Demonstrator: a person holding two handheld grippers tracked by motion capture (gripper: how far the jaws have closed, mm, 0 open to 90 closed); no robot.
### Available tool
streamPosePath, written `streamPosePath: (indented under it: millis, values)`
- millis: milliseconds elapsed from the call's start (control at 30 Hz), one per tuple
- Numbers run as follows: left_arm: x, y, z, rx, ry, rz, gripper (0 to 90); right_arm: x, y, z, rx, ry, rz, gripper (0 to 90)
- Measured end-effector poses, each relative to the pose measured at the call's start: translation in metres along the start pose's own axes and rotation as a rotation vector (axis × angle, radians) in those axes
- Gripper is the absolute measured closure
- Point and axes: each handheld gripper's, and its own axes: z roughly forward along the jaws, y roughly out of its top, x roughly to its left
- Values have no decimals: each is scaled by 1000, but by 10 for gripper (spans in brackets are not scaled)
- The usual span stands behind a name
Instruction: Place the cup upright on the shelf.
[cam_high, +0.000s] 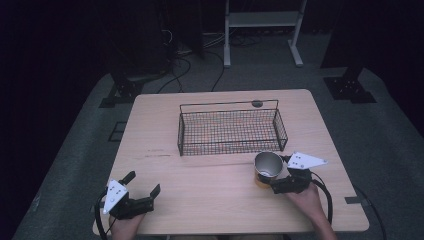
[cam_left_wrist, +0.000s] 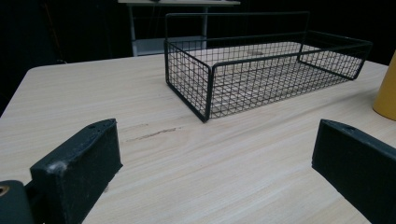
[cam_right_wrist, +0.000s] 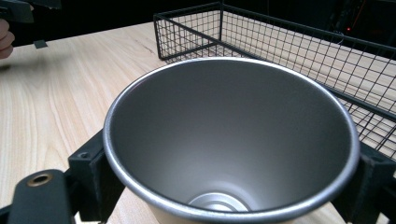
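We see a dim high view: the pale wooden table (cam_high: 210, 195) glows softly while the floor darkens toward twelve o'clock. Up close, the yellow cup with a silver metal inside (cam_right_wrist: 233, 140) shows soft sheen, its near rim at six o'clock slightly blurred.

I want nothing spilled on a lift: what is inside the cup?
The cup held in the right tongs looks empty: bare grey metal walls and a shiny bottom. The near rim hides part of the bottom.
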Motion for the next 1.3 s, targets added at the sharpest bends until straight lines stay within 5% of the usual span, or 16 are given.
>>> streamPosePath:
  millis: [233,567,1300]
  values:
    - [0,0,0,1,0,0,1,-1,10,-7,-16,14,18,123]
    - [-1,0,0,0,-2,1,1,-8,51,-10,-23,59,4,123]
    - [0,0,-1,-4,-3,-5,1,-41,127,22,-26,116,-1,122]
